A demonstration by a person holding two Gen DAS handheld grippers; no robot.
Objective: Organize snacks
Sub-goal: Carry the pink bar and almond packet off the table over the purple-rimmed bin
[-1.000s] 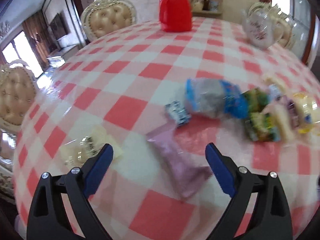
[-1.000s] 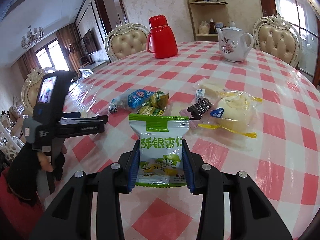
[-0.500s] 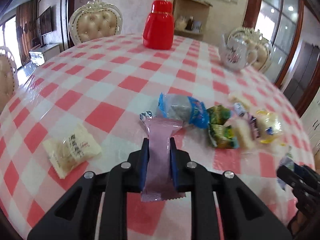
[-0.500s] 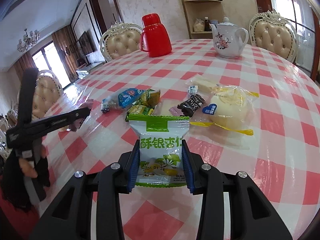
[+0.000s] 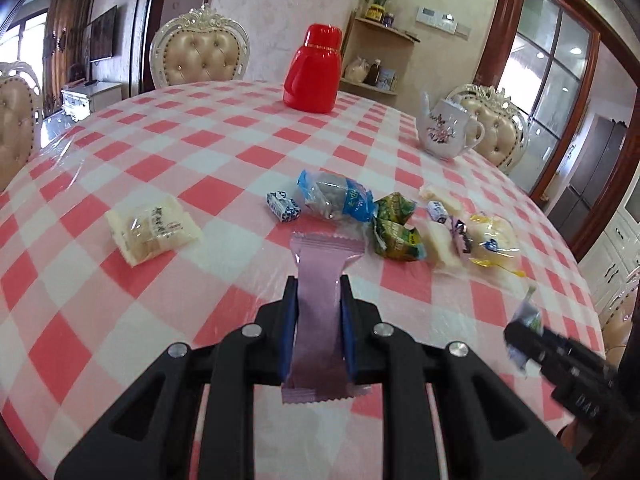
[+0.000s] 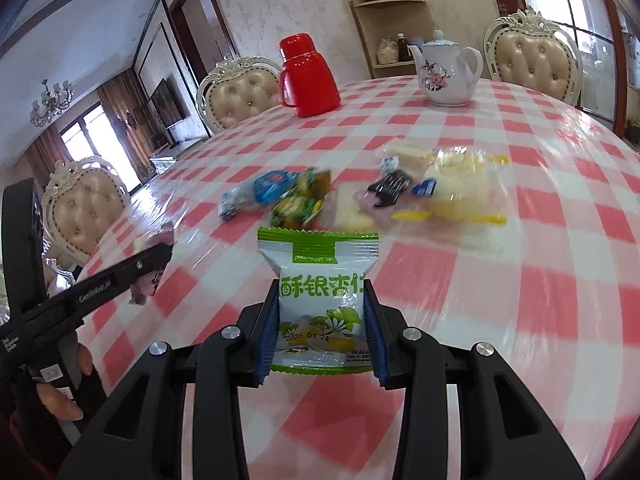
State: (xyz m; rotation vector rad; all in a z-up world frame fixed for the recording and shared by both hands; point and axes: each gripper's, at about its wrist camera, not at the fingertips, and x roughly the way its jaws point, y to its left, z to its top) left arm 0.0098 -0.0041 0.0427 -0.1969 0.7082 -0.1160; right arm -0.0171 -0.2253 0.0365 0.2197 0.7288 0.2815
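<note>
My left gripper (image 5: 318, 292) is shut on a pink snack packet (image 5: 322, 280) and holds it above the checked tablecloth (image 5: 200, 192). My right gripper (image 6: 322, 292) is shut on a green and white snack packet (image 6: 320, 280), also lifted. A pile of snacks lies ahead: a blue wrapped snack (image 5: 340, 198), a small blue candy (image 5: 283, 206), green packets (image 5: 396, 228), a yellow-trimmed bun bag (image 5: 494, 242). A pale cracker packet (image 5: 152, 230) lies alone to the left. The left gripper (image 6: 160, 258) shows at the left of the right wrist view.
A red thermos (image 5: 316, 70) and a white flowered teapot (image 5: 446, 130) stand at the far side of the round table. Cream padded chairs (image 5: 200, 54) ring the table. A wooden corner shelf (image 5: 376, 64) stands behind.
My left gripper closed on the pink packet and lifted it off the table. My right gripper kept its green packet and shifted a little toward the pile.
</note>
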